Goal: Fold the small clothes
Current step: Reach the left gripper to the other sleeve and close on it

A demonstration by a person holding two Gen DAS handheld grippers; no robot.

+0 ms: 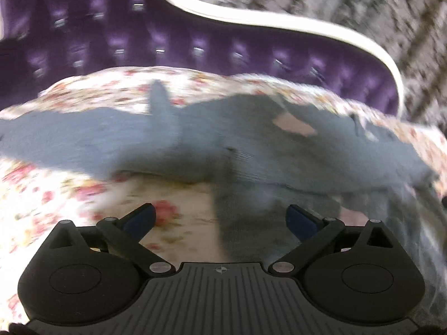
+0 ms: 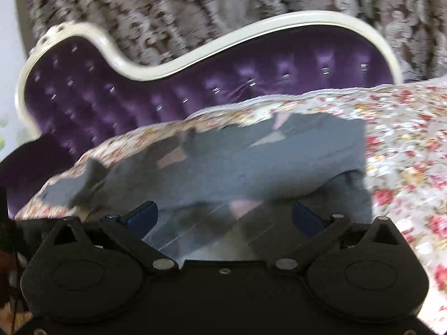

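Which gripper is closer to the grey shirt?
Right, though it's close. The right hand-held gripper has the grey shirt between its open fingers; the left hand-held gripper sits over its edge.

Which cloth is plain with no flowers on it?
The grey knitted garment is plain. The white bedspread beneath it is covered in little red flowers, and the grey curtain behind has a lacy pattern.

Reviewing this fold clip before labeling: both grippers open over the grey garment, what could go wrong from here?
1. Both views are motion-blurred, so the grey garment edges are hard to locate; a pinch may miss.
2. The left gripper is open partly over the floral bedspread; it could catch that too.
3. The right gripper may grab several bunched layers.
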